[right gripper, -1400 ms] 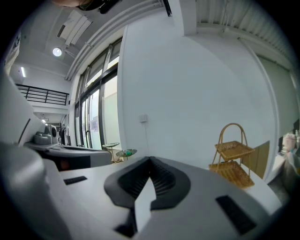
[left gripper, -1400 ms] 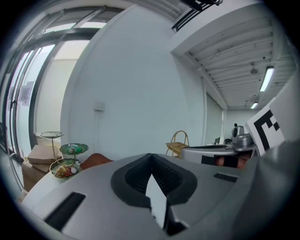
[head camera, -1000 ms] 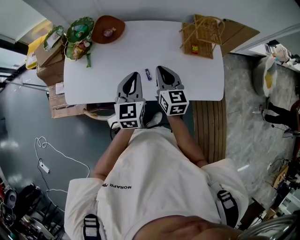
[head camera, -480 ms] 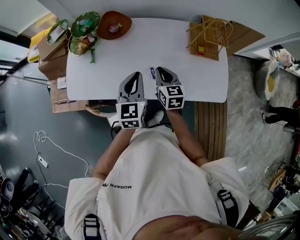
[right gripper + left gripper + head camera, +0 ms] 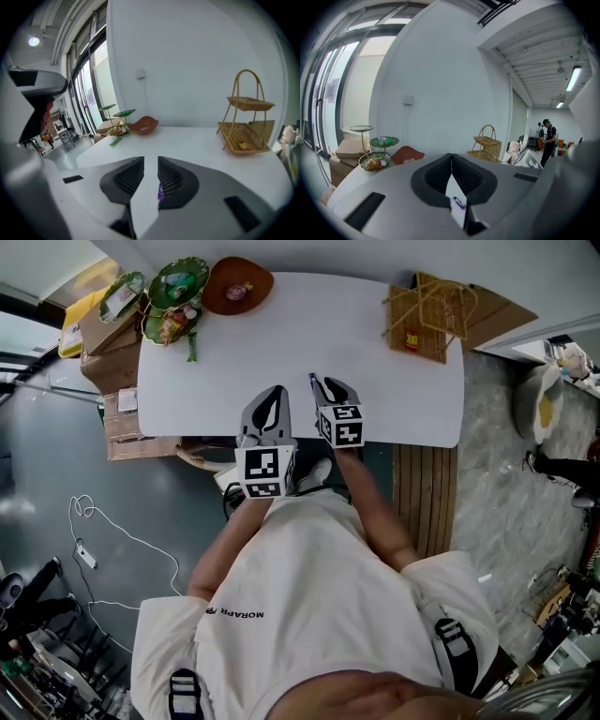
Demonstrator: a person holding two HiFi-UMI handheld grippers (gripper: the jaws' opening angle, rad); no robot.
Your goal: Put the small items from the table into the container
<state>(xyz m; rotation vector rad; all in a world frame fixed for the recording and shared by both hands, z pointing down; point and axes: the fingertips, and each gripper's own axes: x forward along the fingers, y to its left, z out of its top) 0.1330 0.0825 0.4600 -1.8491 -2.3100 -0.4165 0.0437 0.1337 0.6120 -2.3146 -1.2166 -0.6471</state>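
A small purple wrapped sweet (image 5: pixel 160 192) lies on the white table (image 5: pixel 375 362) near its front edge. My right gripper (image 5: pixel 319 382) hangs low over it, tips pointing at the table. Its jaws are opening, and the sweet shows in the gap beside the right-hand jaw without the pads pressing on it. My left gripper (image 5: pixel 274 392) is just to the left, its jaws shut and holding nothing. Through the slit under its tips I see the same sweet (image 5: pixel 459 203). A brown leaf-shaped bowl (image 5: pixel 241 285) with one small item inside sits at the far left.
A green tiered stand (image 5: pixel 171 298) with snacks is at the table's far left corner, cardboard boxes (image 5: pixel 103 343) beside it. A two-tier wicker basket (image 5: pixel 429 313) holding a red packet stands at the far right. A person (image 5: pixel 547 140) stands far off in the room.
My right gripper has dropped towards the table and tipped further down over the sweet, and its jaws have parted. The left gripper has hardly moved.
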